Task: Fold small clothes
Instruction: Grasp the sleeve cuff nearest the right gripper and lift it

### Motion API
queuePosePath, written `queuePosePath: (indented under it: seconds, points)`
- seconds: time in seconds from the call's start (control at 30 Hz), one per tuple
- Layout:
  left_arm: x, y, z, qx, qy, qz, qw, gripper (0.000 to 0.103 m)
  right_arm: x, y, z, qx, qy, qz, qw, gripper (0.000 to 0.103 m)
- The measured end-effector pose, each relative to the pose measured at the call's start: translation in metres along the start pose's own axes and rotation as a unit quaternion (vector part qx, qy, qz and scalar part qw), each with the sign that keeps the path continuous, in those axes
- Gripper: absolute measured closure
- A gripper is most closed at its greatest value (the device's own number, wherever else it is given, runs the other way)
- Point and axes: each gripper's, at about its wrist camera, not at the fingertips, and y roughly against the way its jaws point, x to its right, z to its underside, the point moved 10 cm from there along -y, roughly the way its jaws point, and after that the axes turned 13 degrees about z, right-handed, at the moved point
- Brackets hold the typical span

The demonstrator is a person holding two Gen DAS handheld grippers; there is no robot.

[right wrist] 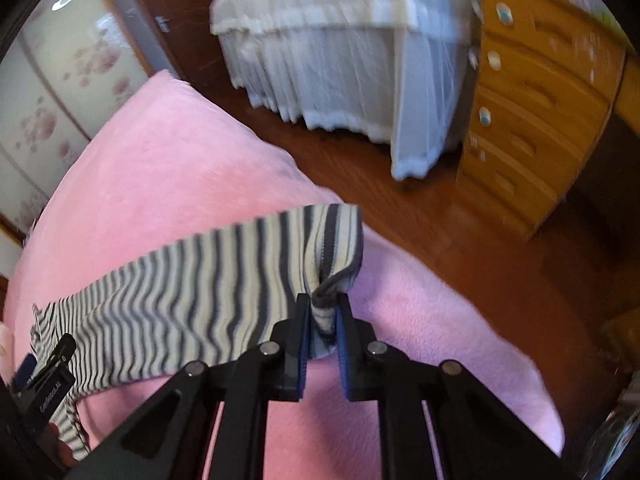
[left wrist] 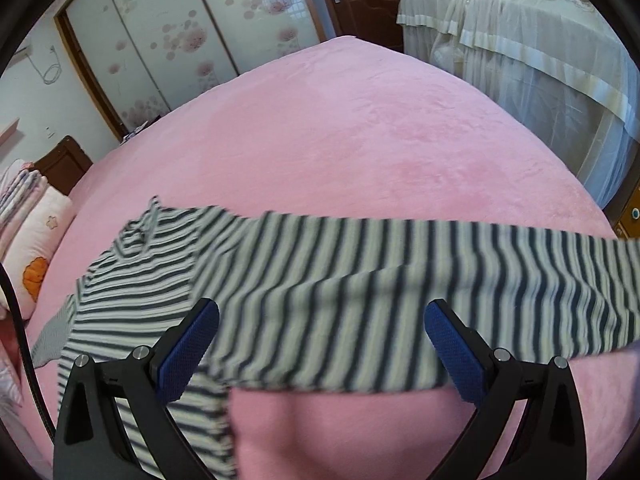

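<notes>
Room: bedroom with a wide pink blanket (left wrist: 360, 140) covering the bed, flowered wardrobe doors (left wrist: 160, 40) behind it, a brown door, a lace-draped piece of furniture (right wrist: 340, 60) and a wooden chest of drawers (right wrist: 532, 120) on a wood floor.
Task thing: one striped shirt (left wrist: 320, 280), grey-and-white, stretched across the near part of the blanket; its collar end lies toward the pillows (left wrist: 36, 240) and a long sleeve runs away to the other side.
Right gripper (right wrist: 324, 320): jaws nearly together, pinching the cuff end of the sleeve, which bunches up between the blue pads.
Left gripper (left wrist: 320, 344): jaws wide apart, hanging above the shirt's body with nothing between them.
Step in hand: seemingly the sleeve is being carried in toward the body for a first fold.
Risk, slip: the pinch takes only a small bunch of cuff, so a quick pull could draw it out of the pads.
Risk, drag: with the left side unpinned, pulling the sleeve could slide the whole shirt over the plush blanket and skew the fold.
Risk, wrinkle: the body already looks rumpled near the collar, and folding over it could trap creases.
Count: one shirt, two grippers, two pillows in view, one stack of folded bedding beside them.
</notes>
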Motion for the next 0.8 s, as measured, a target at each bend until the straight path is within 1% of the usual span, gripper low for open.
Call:
queuePosePath:
  seconds: [0.07, 0.13, 0.23, 0.37, 0.47, 0.53, 0.6, 0.7, 0.8]
  points:
    - [-0.012, 0.008, 0.003, -0.006, 0.006, 0.001, 1.0000, 0.001, -0.011, 0.027, -0.006, 0.033, 0.021, -0.003, 0.999, 0.091]
    - [-0.025, 0.019, 0.007, -0.012, 0.010, 0.003, 0.9999, 0.001, -0.021, 0.047, -0.008, 0.055, 0.038, -0.005, 0.998, 0.091]
    - [-0.047, 0.041, 0.014, -0.012, 0.012, 0.005, 0.9998, 0.001, -0.045, 0.079, -0.010, 0.084, 0.067, -0.027, 0.994, 0.091]
    - [-0.082, 0.069, 0.023, -0.009, 0.017, 0.010, 0.9998, 0.001, -0.088, 0.113, -0.003, 0.110, 0.110, -0.058, 0.986, 0.091]
    - [-0.119, 0.088, 0.037, -0.005, 0.026, 0.010, 0.9996, 0.001, -0.128, 0.138, 0.013, 0.118, 0.142, -0.096, 0.978, 0.091]
    - [-0.149, 0.096, 0.049, -0.006, 0.043, 0.011, 0.9990, 0.001, -0.158, 0.151, 0.027, 0.122, 0.164, -0.117, 0.972, 0.091]
    - [-0.176, 0.098, 0.063, -0.008, 0.070, 0.035, 0.9969, 0.001, -0.189, 0.162, 0.045, 0.121, 0.187, -0.139, 0.965, 0.091]
    - [-0.204, 0.090, 0.082, -0.014, 0.105, 0.077, 0.9914, 0.001, -0.236, 0.172, 0.079, 0.115, 0.222, -0.168, 0.954, 0.091]
    - [-0.220, 0.079, 0.099, -0.017, 0.130, 0.119, 0.9842, 0.002, -0.272, 0.175, 0.117, 0.103, 0.250, -0.194, 0.943, 0.091]
